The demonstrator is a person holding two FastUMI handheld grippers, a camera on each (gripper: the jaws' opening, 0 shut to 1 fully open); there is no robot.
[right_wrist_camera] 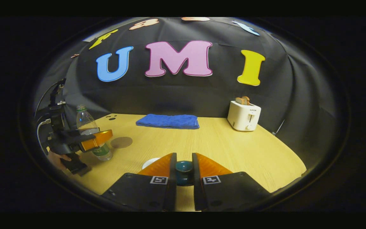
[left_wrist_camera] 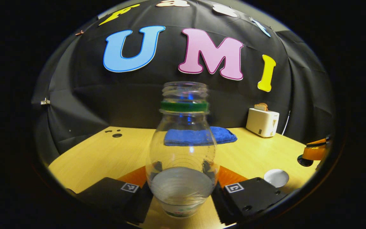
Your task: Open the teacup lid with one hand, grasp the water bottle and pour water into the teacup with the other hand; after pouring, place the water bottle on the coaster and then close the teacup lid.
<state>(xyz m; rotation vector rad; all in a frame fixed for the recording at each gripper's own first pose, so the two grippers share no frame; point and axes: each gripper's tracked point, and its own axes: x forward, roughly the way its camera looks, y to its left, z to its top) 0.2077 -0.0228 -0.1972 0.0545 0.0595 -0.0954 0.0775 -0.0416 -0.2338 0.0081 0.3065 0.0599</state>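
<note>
A clear, uncapped water bottle (left_wrist_camera: pixel 183 149) with a green neck ring stands upright, water filling its lower part. My left gripper (left_wrist_camera: pixel 183 183) is shut on its lower body. In the right gripper view the same bottle (right_wrist_camera: pixel 87 122) is at the far left, with the left gripper (right_wrist_camera: pixel 98 140) and a hand clamped on it; I cannot tell if its base touches the table. My right gripper (right_wrist_camera: pixel 184 163) is shut on the dark teal knob of the teacup lid (right_wrist_camera: pixel 184 170). A white round shape (right_wrist_camera: pixel 148 163), apparently the teacup (left_wrist_camera: pixel 276 177), lies just left of the right gripper. A brown coaster (right_wrist_camera: pixel 121 142) lies next to the bottle.
A folded blue towel (right_wrist_camera: pixel 167 121) lies at the back of the wooden table (right_wrist_camera: pixel 233 149). A white toaster (right_wrist_camera: pixel 243 115) holding toast stands at the back right. Small dark holes (right_wrist_camera: pixel 111 117) mark the table's back left corner. The right gripper (left_wrist_camera: pixel 315 152) shows at the right edge.
</note>
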